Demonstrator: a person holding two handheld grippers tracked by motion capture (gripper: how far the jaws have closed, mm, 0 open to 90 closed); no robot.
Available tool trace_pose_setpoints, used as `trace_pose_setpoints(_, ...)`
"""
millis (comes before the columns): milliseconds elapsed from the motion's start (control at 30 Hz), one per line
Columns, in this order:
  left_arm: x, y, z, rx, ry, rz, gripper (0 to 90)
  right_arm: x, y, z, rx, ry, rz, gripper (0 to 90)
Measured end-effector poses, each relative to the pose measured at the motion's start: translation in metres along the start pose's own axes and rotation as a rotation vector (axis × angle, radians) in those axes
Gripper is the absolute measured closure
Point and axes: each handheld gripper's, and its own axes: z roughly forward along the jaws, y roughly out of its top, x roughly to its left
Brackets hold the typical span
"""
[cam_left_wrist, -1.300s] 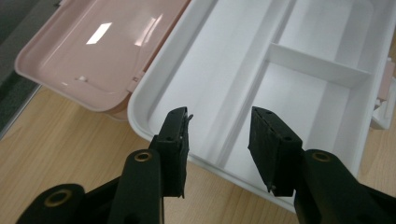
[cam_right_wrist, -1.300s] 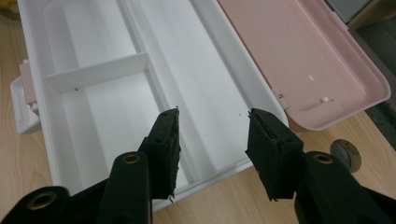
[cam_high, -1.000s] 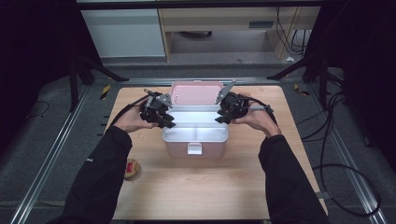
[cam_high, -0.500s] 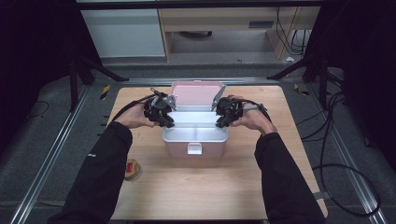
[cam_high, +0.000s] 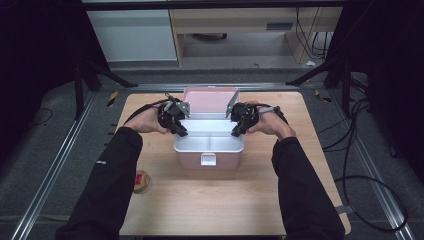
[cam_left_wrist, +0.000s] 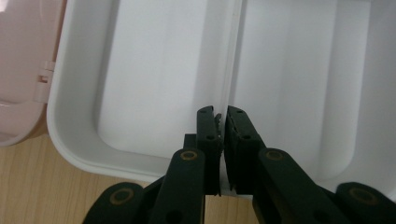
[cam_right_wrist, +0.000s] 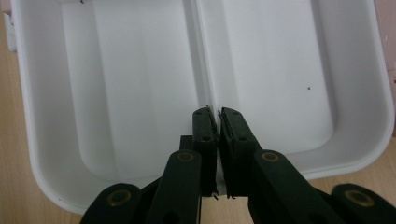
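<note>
**Presently: both grippers clamped on white tray divider**

Left gripper (cam_left_wrist: 223, 122): jaws have just been closing, now pinching the centre divider (cam_left_wrist: 232, 70) of the white tray (cam_left_wrist: 154, 93).
Right gripper (cam_right_wrist: 216, 122): likewise, opposite end of the divider.
Tray sits in the open pink box (cam_high: 207, 161), mid-table (cam_high: 225, 210), lid (cam_high: 210, 100) upright behind.
</note>
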Motion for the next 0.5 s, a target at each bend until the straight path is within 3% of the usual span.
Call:
trace_pose_setpoints(67,0.002,0.005,0.0,0.044,-0.01,0.023,85.8,-0.002,0.0,0.0,0.003,0.014,-0.001,85.5)
trace_pose_setpoints(200,0.003,0.009,0.0,0.07,-0.019,0.042,86.8,-0.002,0.001,-0.001,0.005,0.018,-0.001,85.8)
trace_pose_setpoints(400,0.002,0.011,-0.004,0.076,-0.011,0.052,87.3,-0.001,0.0,-0.004,-0.007,0.015,-0.006,86.6)
trace_pose_setpoints(500,0.001,0.01,-0.012,0.051,0.005,0.052,87.3,0.001,0.001,-0.01,-0.022,-0.002,-0.019,86.8)
